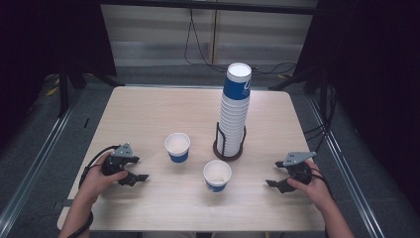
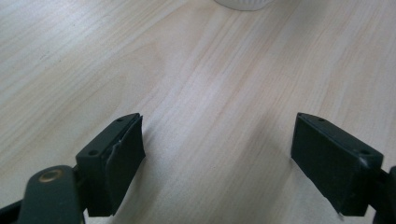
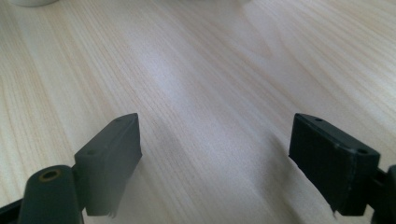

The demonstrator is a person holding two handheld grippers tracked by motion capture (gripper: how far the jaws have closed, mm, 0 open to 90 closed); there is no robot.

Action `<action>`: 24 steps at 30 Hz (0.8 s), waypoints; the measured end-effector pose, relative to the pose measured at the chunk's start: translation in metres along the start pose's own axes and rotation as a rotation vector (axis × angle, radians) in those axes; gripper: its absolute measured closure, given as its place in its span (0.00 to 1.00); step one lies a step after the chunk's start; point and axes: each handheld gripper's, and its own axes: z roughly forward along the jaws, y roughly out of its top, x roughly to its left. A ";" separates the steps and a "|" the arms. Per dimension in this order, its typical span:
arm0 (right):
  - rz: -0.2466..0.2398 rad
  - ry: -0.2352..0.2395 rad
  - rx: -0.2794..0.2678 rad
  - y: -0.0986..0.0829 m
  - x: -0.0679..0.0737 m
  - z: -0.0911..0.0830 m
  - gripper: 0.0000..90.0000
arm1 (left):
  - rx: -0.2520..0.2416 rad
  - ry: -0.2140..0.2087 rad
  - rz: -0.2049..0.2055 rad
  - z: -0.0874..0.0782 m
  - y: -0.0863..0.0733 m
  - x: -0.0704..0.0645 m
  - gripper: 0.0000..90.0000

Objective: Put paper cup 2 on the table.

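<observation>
A tall stack of blue-and-white paper cups (image 1: 235,106) stands in a black wire holder (image 1: 228,147) right of the table's middle. Two single cups stand upright and apart in front of it: one (image 1: 177,147) to the left, one (image 1: 217,175) nearer the front edge. My left gripper (image 1: 137,173) rests low at the front left, open, jaws wide over bare wood (image 2: 219,154). A cup's white base (image 2: 243,3) shows at that view's top edge. My right gripper (image 1: 275,173) sits at the front right, also open, nothing between its jaws (image 3: 217,158).
The light wooden table (image 1: 148,114) has dark floor and metal rails on both sides. Black cables hang behind the far edge. Bare wood lies between the grippers and the cups.
</observation>
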 end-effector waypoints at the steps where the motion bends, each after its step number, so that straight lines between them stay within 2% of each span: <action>1: 0.002 0.003 0.003 -0.001 0.000 0.000 0.18 | -0.001 0.004 0.004 0.000 -0.001 -0.001 0.18; 8: 0.011 0.005 0.002 -0.004 -0.002 0.002 0.17 | -0.019 0.007 0.010 0.001 -0.002 0.001 0.17; 9: 0.019 0.010 -0.002 -0.005 -0.003 0.003 0.16 | -0.020 0.016 0.027 0.001 -0.003 0.001 0.17; 14: 0.024 0.008 -0.010 -0.006 -0.003 0.003 0.15 | -0.038 0.015 0.021 0.003 -0.004 0.000 0.15; 20: 0.026 0.011 -0.038 -0.008 -0.005 0.004 0.14 | -0.050 0.024 0.037 0.004 -0.005 0.001 0.13; 24: 0.033 0.004 -0.056 -0.009 -0.005 0.006 0.13 | -0.066 0.021 0.031 0.006 -0.006 0.001 0.10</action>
